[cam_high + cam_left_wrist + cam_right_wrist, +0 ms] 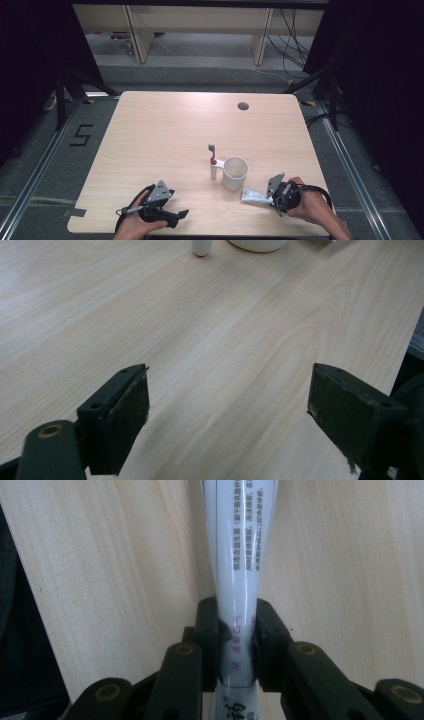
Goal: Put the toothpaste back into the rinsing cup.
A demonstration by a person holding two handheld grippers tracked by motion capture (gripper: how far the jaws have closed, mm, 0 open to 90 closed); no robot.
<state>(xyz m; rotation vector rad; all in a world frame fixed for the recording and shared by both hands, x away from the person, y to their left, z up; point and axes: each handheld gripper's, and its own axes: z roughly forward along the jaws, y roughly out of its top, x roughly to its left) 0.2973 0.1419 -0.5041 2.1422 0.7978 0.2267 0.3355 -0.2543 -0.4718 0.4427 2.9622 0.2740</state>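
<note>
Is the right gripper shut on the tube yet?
Yes, shut. In the right gripper view both pads press the white tube at its flat end; the right gripper holds it beside the cup.

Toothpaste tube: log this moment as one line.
right gripper: shut on toothpaste tube | tube: lying on table beside cup | left gripper: open, holding nothing

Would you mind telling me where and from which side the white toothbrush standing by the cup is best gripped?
Probably mid-handle, from the open left side: the toothbrush stands upright with the cup close on its right. The open left gripper is free; the right gripper holds the tube.
</note>
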